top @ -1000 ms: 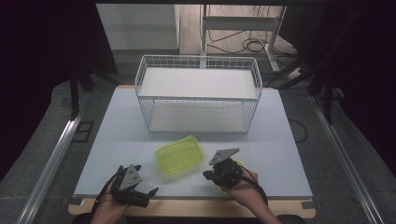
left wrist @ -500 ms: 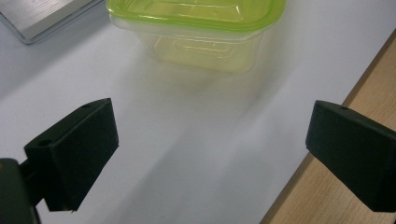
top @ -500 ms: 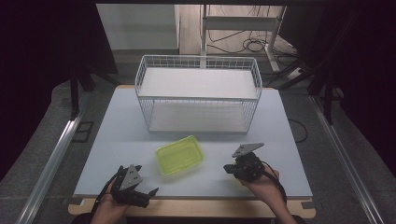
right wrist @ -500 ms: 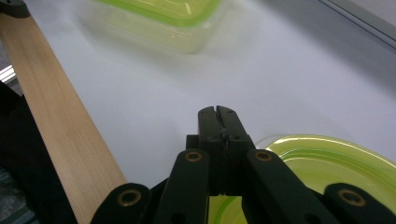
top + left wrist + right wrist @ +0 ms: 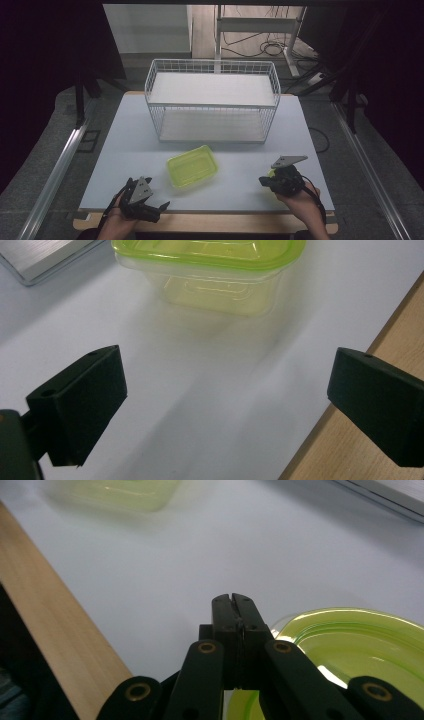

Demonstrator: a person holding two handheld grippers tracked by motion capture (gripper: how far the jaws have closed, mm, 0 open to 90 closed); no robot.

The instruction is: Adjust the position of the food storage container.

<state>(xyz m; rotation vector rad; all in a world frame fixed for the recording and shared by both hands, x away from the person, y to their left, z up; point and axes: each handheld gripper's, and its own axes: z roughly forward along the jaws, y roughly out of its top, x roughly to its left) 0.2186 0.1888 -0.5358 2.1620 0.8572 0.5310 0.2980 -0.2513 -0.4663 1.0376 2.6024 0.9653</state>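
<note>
A yellow-green lidded plastic container (image 5: 192,166) sits on the white table just in front of the wire basket. In the left gripper view the container (image 5: 210,270) lies ahead of my left gripper (image 5: 225,405), whose jaws stand wide open with nothing between them. That left gripper (image 5: 159,209) rests at the table's front left edge. My right gripper (image 5: 262,180) is at the front right, jaws pressed together (image 5: 235,600). A thin yellow-green lid (image 5: 350,650) runs under and to the right of the jaws and seems pinched by its rim; the lid (image 5: 272,173) barely peeks out beside the gripper.
A white wire basket (image 5: 212,107) stands at the back middle of the table (image 5: 120,150). The table's wooden front edge (image 5: 210,220) runs just behind both hands. A silvery slab (image 5: 45,255) lies at the upper left of the left gripper view.
My right gripper has moved rightward along the front of the table, away from the container. The left gripper and the container have stayed put.
</note>
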